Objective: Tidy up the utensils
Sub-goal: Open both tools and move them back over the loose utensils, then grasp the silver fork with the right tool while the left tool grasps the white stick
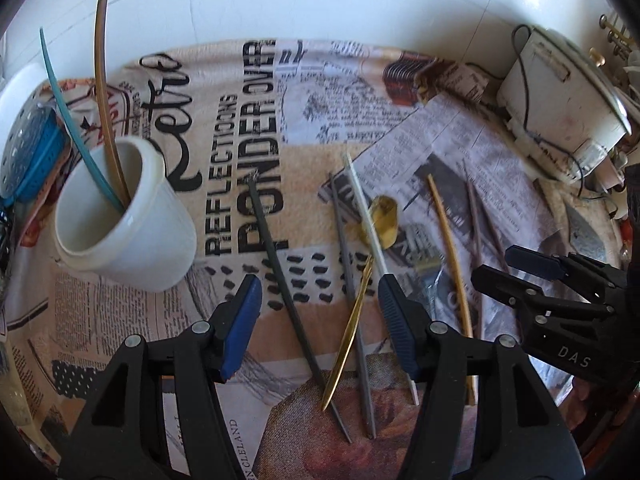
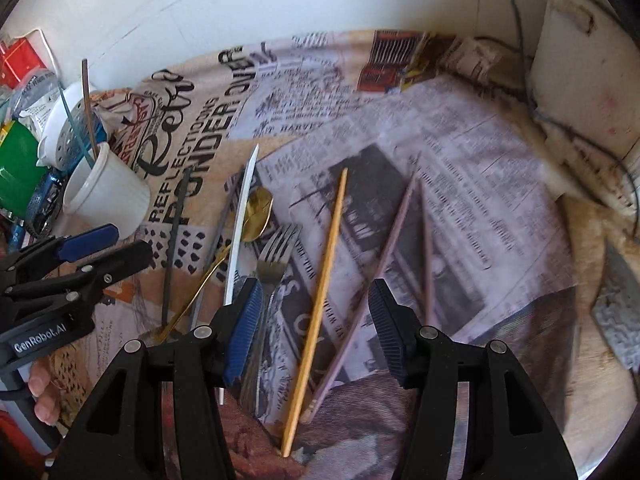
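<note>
A white cup holds a teal stick and a brown chopstick; it also shows in the right wrist view. Loose on the printed cloth lie a black chopstick, a grey chopstick, a gold spoon, a white chopstick, a yellow chopstick, purple chopsticks and a fork. My left gripper is open and empty above the black, grey and gold pieces. My right gripper is open and empty above the yellow chopstick.
A white appliance with cables stands at the back right. A blue perforated strainer and a green container sit left of the cup. A newspaper sheet covers the cloth's right half. A white wall is behind.
</note>
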`<state>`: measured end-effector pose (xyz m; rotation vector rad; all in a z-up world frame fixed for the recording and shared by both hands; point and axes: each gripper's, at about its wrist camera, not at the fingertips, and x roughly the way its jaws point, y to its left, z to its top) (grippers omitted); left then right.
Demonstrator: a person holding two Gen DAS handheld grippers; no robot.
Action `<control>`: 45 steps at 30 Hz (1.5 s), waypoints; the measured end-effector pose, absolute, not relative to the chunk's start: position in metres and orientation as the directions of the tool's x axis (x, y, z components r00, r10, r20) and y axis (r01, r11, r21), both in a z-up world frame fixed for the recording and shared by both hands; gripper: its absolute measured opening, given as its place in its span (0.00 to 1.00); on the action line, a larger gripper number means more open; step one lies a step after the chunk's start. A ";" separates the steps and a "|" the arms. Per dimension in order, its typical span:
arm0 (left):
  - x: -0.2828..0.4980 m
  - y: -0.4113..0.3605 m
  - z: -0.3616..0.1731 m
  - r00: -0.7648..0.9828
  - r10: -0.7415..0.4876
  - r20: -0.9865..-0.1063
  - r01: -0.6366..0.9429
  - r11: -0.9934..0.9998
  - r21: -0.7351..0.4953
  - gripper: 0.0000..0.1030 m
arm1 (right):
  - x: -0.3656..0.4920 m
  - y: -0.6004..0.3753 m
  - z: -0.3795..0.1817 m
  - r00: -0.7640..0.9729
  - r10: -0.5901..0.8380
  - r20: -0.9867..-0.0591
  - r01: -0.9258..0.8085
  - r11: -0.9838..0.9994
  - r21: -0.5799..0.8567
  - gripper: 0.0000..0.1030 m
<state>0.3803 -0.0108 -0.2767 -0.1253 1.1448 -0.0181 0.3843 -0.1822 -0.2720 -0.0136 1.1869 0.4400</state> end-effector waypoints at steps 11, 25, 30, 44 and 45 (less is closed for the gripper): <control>0.372 0.016 -0.305 0.363 -0.058 -0.930 -0.120 0.987 -0.108 0.58 | 0.387 -0.142 -0.302 0.291 0.279 -0.915 -0.376 0.913 0.159 0.45; 0.393 0.019 -0.323 0.324 -0.105 -0.940 -0.111 0.983 -0.148 0.24 | 0.390 -0.129 -0.307 0.343 0.187 -0.920 -0.412 0.911 0.032 0.23; 0.406 0.006 -0.317 0.329 -0.155 -0.932 -0.063 0.981 -0.185 0.24 | 0.395 -0.137 -0.301 0.338 0.227 -0.913 -0.391 0.917 0.084 0.23; 0.458 -0.041 -0.327 0.288 -0.222 -0.931 0.011 0.974 -0.228 0.10 | 0.389 -0.175 -0.262 0.388 0.299 -0.872 -0.345 0.924 0.164 0.23; 0.460 -0.041 -0.329 0.286 -0.224 -0.932 0.003 0.972 -0.233 0.10 | 0.388 -0.176 -0.261 0.390 0.303 -0.870 -0.348 0.923 0.166 0.23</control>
